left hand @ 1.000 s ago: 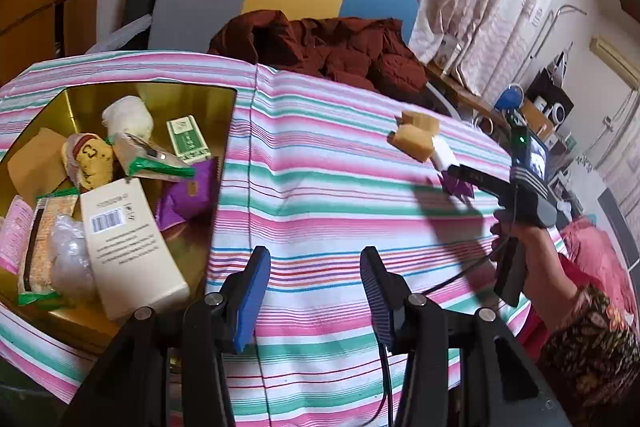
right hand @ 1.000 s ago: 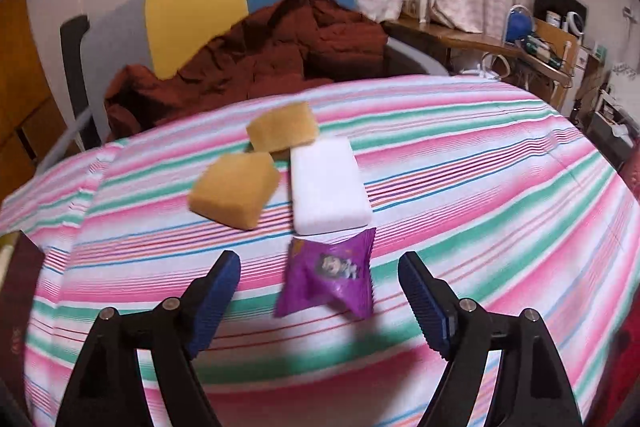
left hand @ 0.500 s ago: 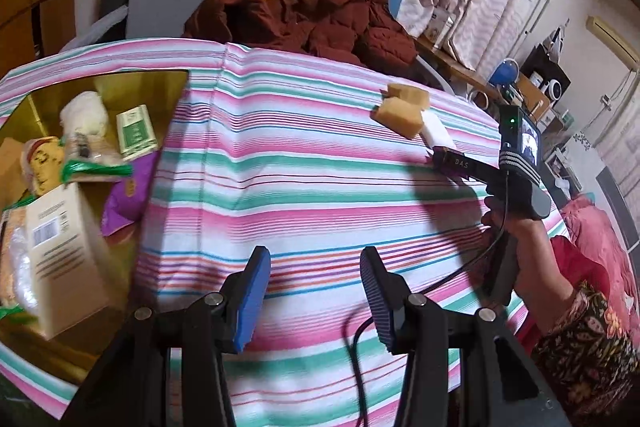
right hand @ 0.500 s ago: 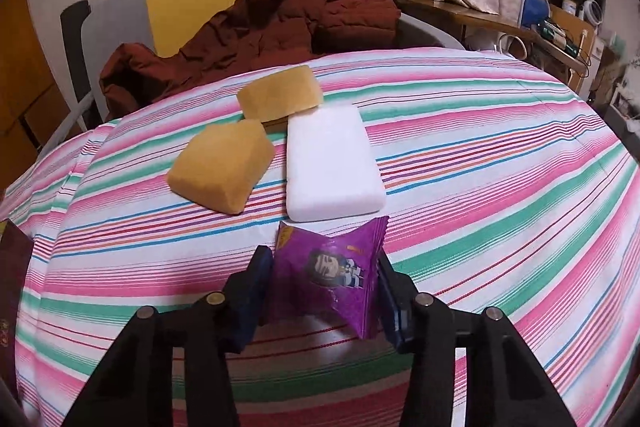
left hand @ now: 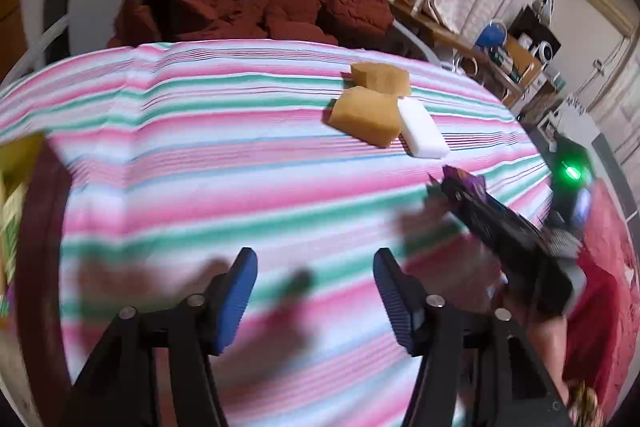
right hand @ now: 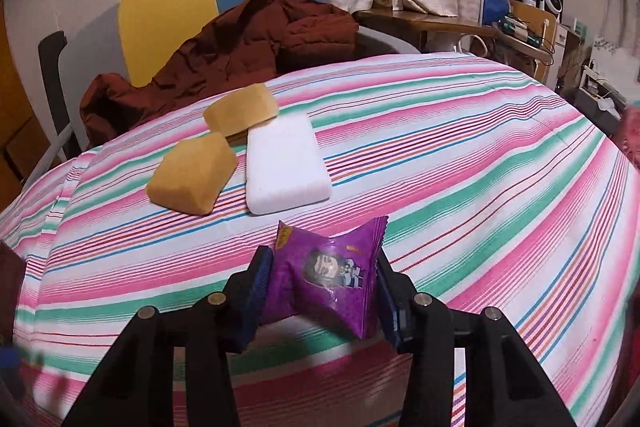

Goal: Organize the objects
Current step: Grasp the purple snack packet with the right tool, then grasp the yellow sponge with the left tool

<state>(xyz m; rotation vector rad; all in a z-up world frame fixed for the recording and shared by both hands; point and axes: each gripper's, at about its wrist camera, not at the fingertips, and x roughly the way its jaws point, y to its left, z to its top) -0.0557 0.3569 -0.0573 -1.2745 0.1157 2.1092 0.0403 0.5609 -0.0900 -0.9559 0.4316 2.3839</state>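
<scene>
My right gripper (right hand: pixel 322 285) is shut on a purple snack packet (right hand: pixel 328 271) and holds it above the striped tablecloth (right hand: pixel 460 167). Beyond it lie two tan sponges (right hand: pixel 192 177) (right hand: pixel 242 109) and a white block (right hand: pixel 284 165), touching one another. In the left wrist view my left gripper (left hand: pixel 314 293) is open and empty over the cloth. The right gripper with the purple packet (left hand: pixel 464 183) shows at its right, near the sponges (left hand: pixel 366 115) and the white block (left hand: pixel 422 133). The gold box (left hand: pixel 16 187) of items is only just in view at the far left edge.
A dark red garment (right hand: pixel 224 55) lies on a grey, yellow and blue chair (right hand: pixel 168 11) behind the table. A cluttered wooden shelf (right hand: pixel 520 27) stands at the back right. A red cloth (left hand: pixel 600 287) is at the table's right edge.
My right gripper closed on the purple packet and lifted it off the cloth. My left gripper swung right, away from the gold box, which slid almost out of view.
</scene>
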